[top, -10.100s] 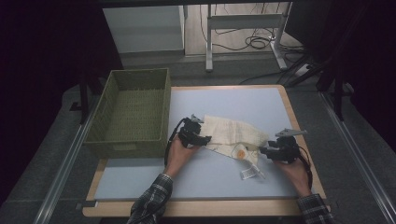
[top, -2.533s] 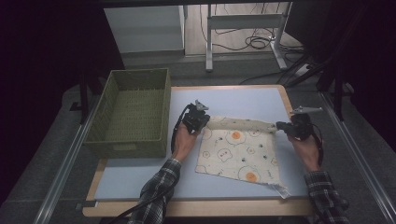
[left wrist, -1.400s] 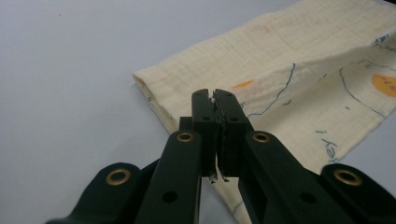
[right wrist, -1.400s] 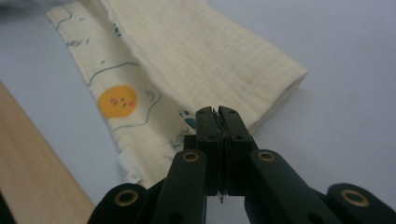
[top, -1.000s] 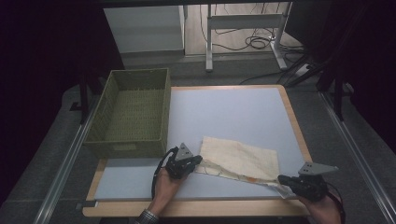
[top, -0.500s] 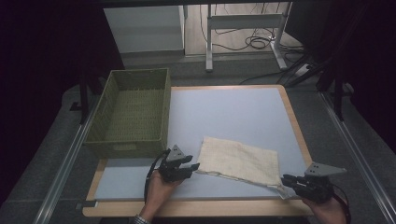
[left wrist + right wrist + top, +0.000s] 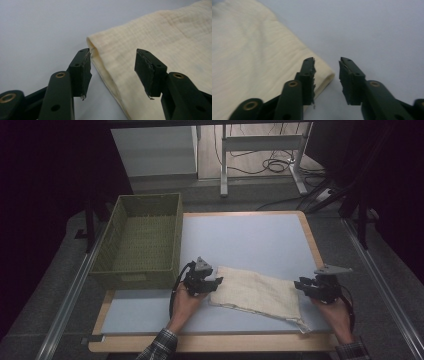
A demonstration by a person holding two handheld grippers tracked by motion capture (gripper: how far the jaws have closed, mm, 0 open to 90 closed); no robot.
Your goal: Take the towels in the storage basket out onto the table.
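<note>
A cream cloth [image 7: 257,292] lies folded flat, plain side up, on the pale blue table top [image 7: 240,235] near its front edge. My left gripper [image 7: 216,283] is at the cloth's left end, open. In the left gripper view the folded corner of the cloth [image 7: 150,42] lies just ahead of and between the spread jaws of the left gripper [image 7: 112,71]. My right gripper [image 7: 301,284] is at the cloth's right end, also open. In the right gripper view the rolled corner of the cloth [image 7: 262,57] sits under the left jaw of the right gripper [image 7: 327,77], with nothing clamped.
A green woven basket [image 7: 135,279] stands on the table's left side, just beyond my left gripper. The table's wooden border [image 7: 210,344] runs along the front. Desk legs and cables [image 7: 270,165] are on the floor behind the table.
The cloth, printed side up 2.5 s ago, has been folded over towards the front edge. In the last half second both grippers moved a little away from the person, at the cloth's ends.
</note>
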